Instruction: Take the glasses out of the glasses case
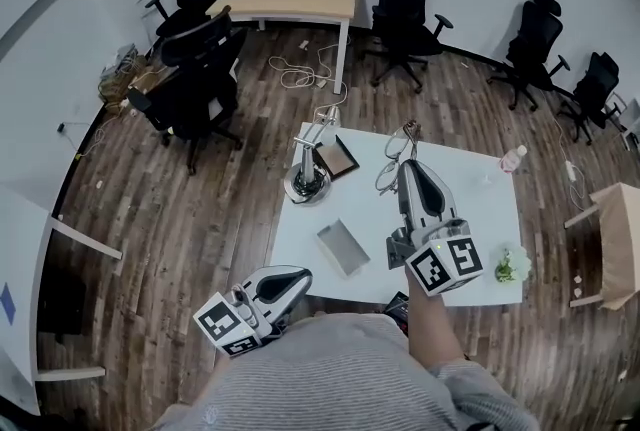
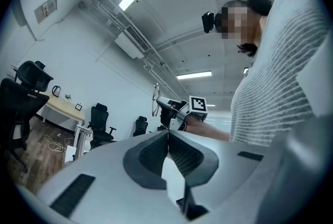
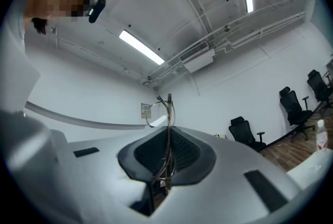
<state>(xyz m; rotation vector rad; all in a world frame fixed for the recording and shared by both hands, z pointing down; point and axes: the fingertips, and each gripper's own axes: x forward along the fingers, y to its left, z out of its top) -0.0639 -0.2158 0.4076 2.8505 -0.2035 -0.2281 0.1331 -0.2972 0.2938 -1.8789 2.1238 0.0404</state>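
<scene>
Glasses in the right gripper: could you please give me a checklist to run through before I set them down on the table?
1. Right gripper jaws shut on the glasses: ok.
2. Glasses lifted clear of the grey case: ok.
3. Left gripper jaws together with nothing between them: ok.
4. Bare patch of table available for setting down: ok.
5. Thin frame gripped without bending: cannot tell.

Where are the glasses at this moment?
The glasses are pinched between the fingers of the right gripper, held up over the white table, right of centre in the head view.
</scene>
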